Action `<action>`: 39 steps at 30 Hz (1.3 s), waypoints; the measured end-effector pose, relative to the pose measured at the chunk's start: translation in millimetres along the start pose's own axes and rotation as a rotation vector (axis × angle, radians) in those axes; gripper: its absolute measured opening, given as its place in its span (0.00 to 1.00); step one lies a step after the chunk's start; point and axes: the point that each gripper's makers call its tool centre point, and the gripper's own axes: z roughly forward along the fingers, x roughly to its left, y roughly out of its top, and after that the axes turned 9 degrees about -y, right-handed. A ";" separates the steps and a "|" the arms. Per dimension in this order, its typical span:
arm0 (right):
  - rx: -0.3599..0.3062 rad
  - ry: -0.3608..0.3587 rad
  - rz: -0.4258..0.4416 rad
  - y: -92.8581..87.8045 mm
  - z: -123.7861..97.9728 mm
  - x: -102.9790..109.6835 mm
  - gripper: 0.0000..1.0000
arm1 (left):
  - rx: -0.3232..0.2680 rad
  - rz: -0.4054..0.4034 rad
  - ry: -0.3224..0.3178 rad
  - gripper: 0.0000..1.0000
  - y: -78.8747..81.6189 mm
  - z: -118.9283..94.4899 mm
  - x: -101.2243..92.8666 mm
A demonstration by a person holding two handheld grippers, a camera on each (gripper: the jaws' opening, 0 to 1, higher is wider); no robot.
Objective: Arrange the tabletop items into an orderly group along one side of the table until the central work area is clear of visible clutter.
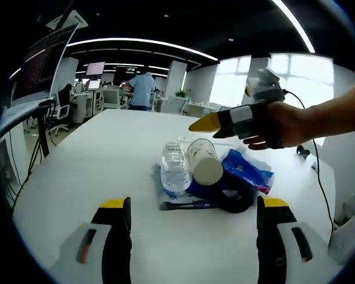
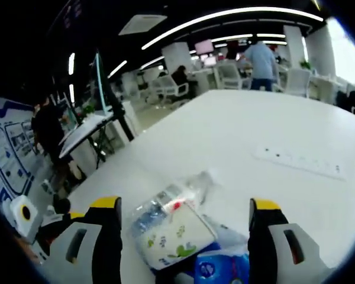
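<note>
A cluster of clutter is lying on a white table (image 1: 94, 154) as two hand-held grippers are hovering over it; the left gripper (image 1: 193, 222) is standing with its yellow-tipped jaws wide apart and nothing between them, framing the pile from the near side; the right gripper (image 2: 185, 220) is likewise hanging wide and unladen above the same heap, and in the left gripper view it is appearing from the right, held in a person's hand (image 1: 284, 125) above the far side of the pile.

The pile itself is sitting in the middle of the tabletop, not yet along any edge; a clear plastic water bottle (image 1: 175, 167), ribbed and crinkled, is lying on its side; just beside it and touching, a pale paper cup (image 1: 203, 161) printed with small green shapes is lying tipped over; a glossy blue packet (image 1: 247, 170) is crumpling behind them; a round black object (image 1: 235, 198), of a kind too dark to tell, is resting at the near edge, with a thin dark strip (image 1: 186, 205) beside it. A white power strip (image 2: 299, 161) is lying flat farther along the table.

The step in hand appears to be choosing a first item; the next move probably calls for closing on the cup or bottle, both smooth cylinders likely to roll or dent.
</note>
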 end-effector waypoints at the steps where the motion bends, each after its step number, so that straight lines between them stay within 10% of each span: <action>1: 0.002 0.003 -0.004 1.4 2.7 0.5 0.87 | -0.003 0.002 0.006 0.88 1.2 0.6 1.9; 14: -0.019 -0.001 0.056 25.2 27.3 -1.0 0.86 | 0.004 0.006 0.047 0.83 9.3 14.3 30.1; 39: 0.075 -0.010 0.007 10.6 60.1 2.7 0.85 | 0.029 -0.025 0.080 0.66 0.6 54.6 49.2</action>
